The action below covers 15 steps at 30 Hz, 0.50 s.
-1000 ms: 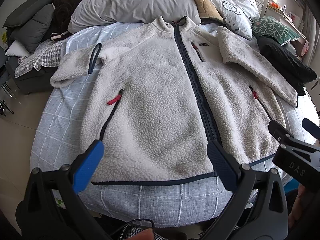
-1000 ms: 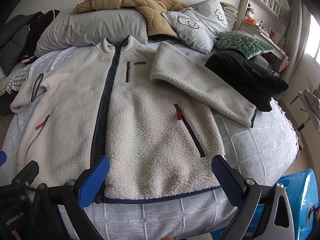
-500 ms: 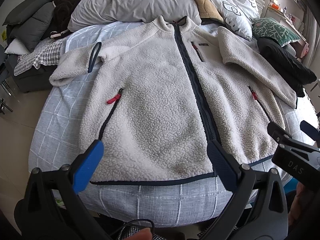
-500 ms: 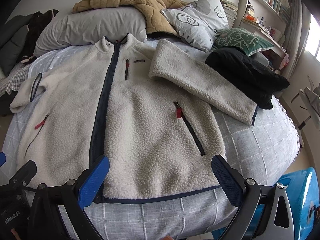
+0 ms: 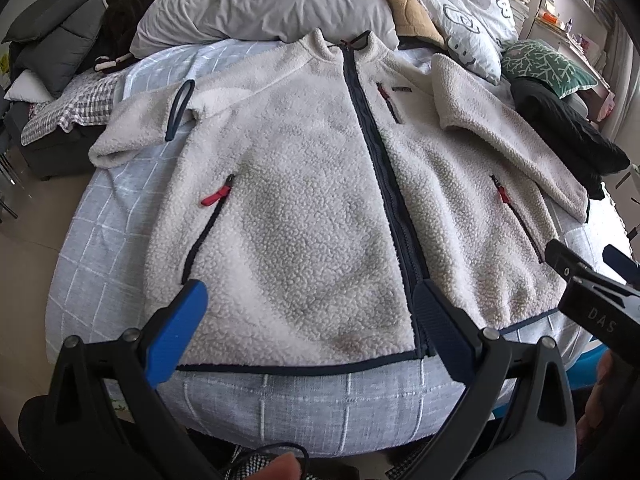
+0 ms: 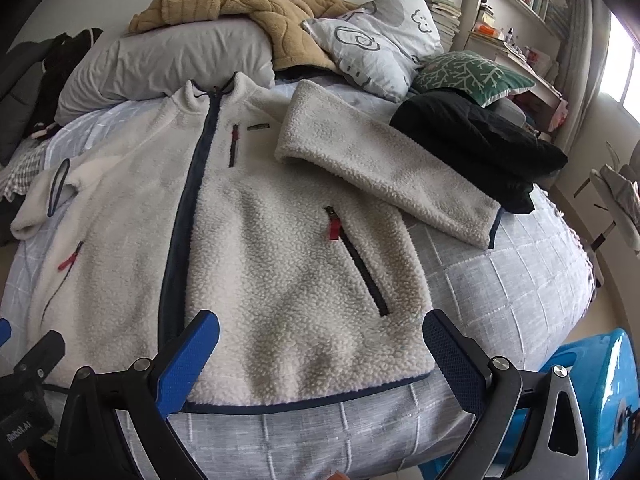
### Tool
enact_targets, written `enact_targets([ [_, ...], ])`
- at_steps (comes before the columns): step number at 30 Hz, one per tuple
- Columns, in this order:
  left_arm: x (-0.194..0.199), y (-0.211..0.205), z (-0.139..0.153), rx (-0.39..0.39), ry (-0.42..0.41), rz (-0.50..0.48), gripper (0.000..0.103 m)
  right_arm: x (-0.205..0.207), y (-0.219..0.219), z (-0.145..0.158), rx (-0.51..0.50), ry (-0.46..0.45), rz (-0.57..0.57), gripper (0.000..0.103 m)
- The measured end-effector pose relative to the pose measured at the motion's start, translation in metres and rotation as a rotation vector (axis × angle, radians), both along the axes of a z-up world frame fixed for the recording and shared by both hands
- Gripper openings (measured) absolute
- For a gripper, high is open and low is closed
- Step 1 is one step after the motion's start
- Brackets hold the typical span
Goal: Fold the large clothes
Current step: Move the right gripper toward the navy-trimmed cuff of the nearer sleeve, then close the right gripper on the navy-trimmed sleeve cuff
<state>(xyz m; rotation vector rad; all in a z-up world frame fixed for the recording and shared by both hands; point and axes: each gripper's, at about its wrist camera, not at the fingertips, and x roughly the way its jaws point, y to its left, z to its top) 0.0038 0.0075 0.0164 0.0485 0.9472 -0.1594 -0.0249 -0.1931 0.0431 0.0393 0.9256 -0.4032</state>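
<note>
A cream fleece jacket [image 5: 312, 208] with a navy zipper lies front up, zipped, flat on the bed; it also shows in the right wrist view [image 6: 256, 248]. Its right sleeve [image 6: 384, 164] lies out over the bed. Its left sleeve [image 5: 132, 132] is bent near the bed's left edge. My left gripper [image 5: 308, 320] is open and empty above the jacket's hem, left of the zipper. My right gripper [image 6: 320, 356] is open and empty above the hem's right half.
The bed has a grey checked cover [image 6: 500, 280]. Grey pillow [image 5: 260, 8], tan blanket [image 6: 240, 4], patterned pillows [image 6: 380, 40] and a black garment [image 6: 480, 148] lie at the head and right side. A blue stool [image 6: 592, 400] stands at the right. Dark clothes [image 5: 60, 52] pile at the left.
Both grippers have shifted slightly toward the jacket's hem. The jacket has not moved. Both stay open.
</note>
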Motion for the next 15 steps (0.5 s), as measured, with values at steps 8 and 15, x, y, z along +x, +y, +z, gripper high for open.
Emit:
enact_targets([
  [8, 0.015, -0.021, 0.004, -0.026, 0.046, -0.202, 0.102, 0.005, -0.023, 0.005, -0.099, -0.006, -0.007, 0.103],
  [15, 0.059, -0.027, -0.001, -0.062, 0.080, -0.285, 0.102, 0.020, -0.101, 0.020, 0.124, -0.003, -0.108, 0.103],
])
